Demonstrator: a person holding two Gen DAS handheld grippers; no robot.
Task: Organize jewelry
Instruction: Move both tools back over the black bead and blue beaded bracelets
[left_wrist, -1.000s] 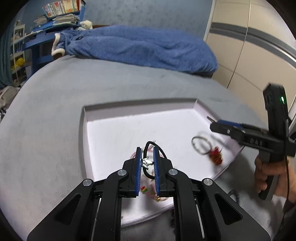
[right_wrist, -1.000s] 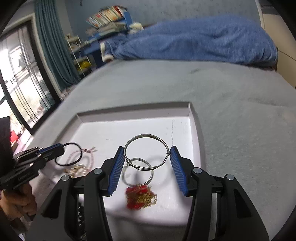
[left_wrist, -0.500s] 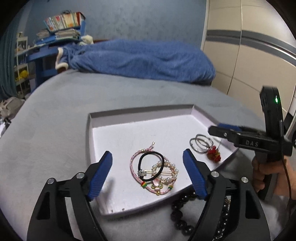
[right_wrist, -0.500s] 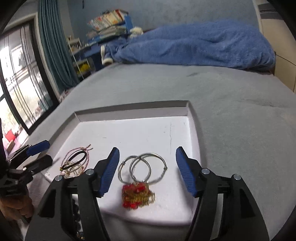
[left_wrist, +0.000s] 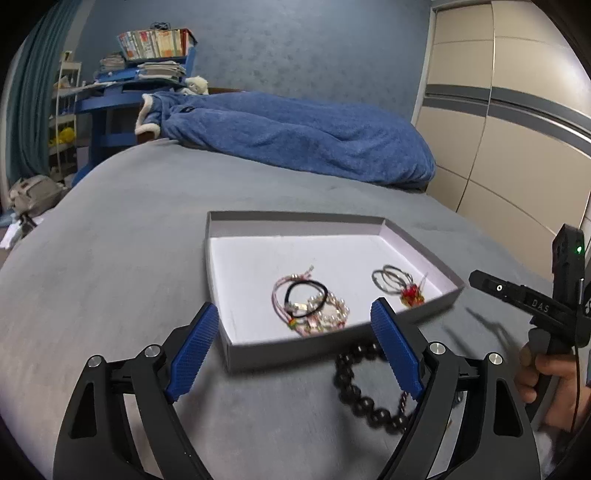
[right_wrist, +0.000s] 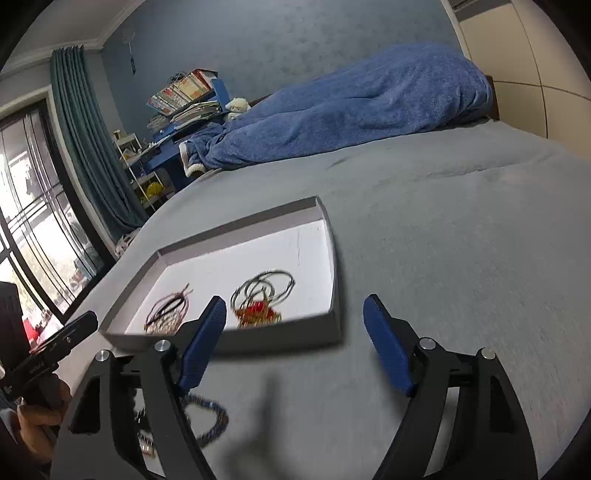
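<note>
On the grey bed (left_wrist: 122, 258) lies a shallow tray (left_wrist: 236, 354) holding a tangle of bracelets (left_wrist: 310, 306) and silver hoops (left_wrist: 391, 277). The left claw (left_wrist: 295, 354) is opening with nothing between its jaws; the bracelets lie at its 12 o'clock, a black bead bracelet (left_wrist: 365, 395) just below. The right claw (right_wrist: 295, 343), also opening and empty, has the hoops (right_wrist: 264, 286) at its 11 o'clock.
</note>
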